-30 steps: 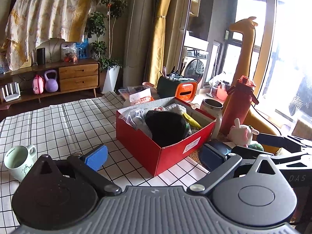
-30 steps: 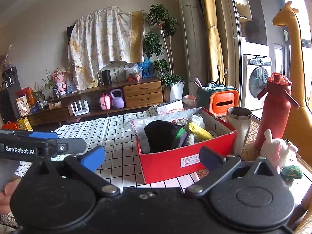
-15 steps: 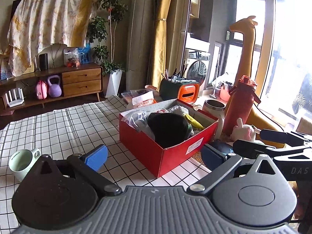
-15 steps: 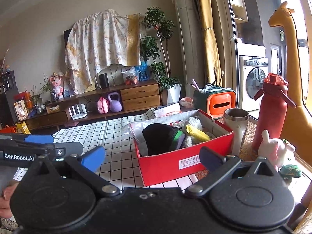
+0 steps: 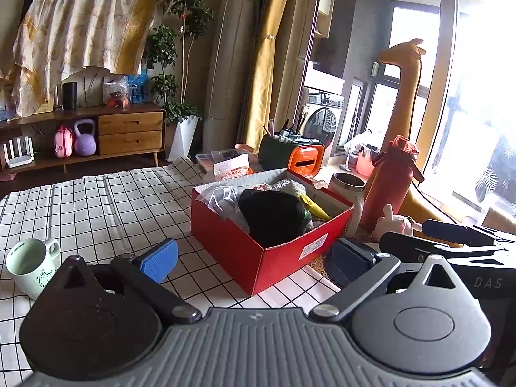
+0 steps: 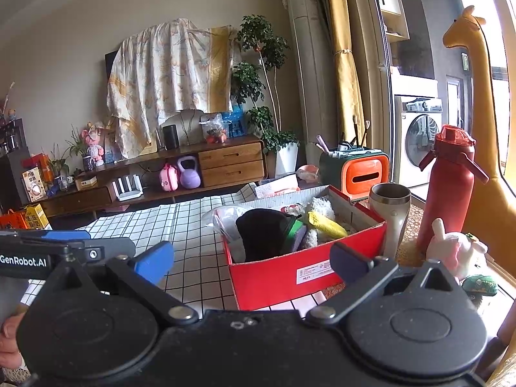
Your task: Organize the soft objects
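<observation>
Red cardboard box (image 6: pixel 290 274) of soft goods, near the right edge of the black-gridded white tablecloth (image 5: pixel 96 206); pink-and-white plush rabbit (image 6: pixel 454 251) loose beyond that edge.
Contents: black knit cap (image 6: pixel 264 235), yellow plush piece (image 6: pixel 325 225), white fleecy item (image 6: pixel 319 206). All likely light, limp and compressible; pinch a bunched fold or the rabbit's body. Left gripper (image 5: pixel 254 258) and right gripper (image 6: pixel 251 261) both spread wide, empty.

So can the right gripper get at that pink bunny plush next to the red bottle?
Probably yes. The right gripper is open and empty, and the bunny plush sits uncovered beside the red bottle, outside the red box. Nothing visible blocks a swing to the right.
</observation>
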`<state>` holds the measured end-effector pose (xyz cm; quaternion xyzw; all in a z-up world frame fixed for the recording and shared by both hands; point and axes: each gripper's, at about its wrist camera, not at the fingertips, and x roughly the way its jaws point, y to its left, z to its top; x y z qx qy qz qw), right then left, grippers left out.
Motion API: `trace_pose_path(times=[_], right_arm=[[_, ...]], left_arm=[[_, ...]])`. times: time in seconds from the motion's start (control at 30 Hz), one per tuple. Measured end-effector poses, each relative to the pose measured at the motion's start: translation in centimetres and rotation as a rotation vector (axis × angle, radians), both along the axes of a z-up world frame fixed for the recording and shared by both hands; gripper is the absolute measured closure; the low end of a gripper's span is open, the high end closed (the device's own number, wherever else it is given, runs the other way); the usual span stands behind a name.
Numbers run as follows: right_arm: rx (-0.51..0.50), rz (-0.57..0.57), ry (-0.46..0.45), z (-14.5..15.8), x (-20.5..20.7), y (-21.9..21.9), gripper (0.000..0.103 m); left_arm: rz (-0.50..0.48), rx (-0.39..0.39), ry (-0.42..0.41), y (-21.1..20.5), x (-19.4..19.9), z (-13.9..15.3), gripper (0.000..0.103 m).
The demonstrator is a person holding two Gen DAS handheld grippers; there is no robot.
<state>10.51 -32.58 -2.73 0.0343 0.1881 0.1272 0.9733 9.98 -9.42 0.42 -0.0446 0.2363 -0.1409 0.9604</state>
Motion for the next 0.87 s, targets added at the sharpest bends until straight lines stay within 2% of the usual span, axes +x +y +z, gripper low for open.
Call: trace_pose_path(times=[0.5, 0.87], right_arm=[[-0.005, 0.004, 0.007, 0.31, -0.01, 0.49, 0.000], [-0.005, 0.003, 0.014, 0.01, 0.11, 0.78, 0.000]], left_arm=[[0.009, 0.020, -0.008, 0.03, -0.16, -0.12, 0.000], [0.001, 0.007, 0.005, 0.25, -0.16, -0.37, 0.000]])
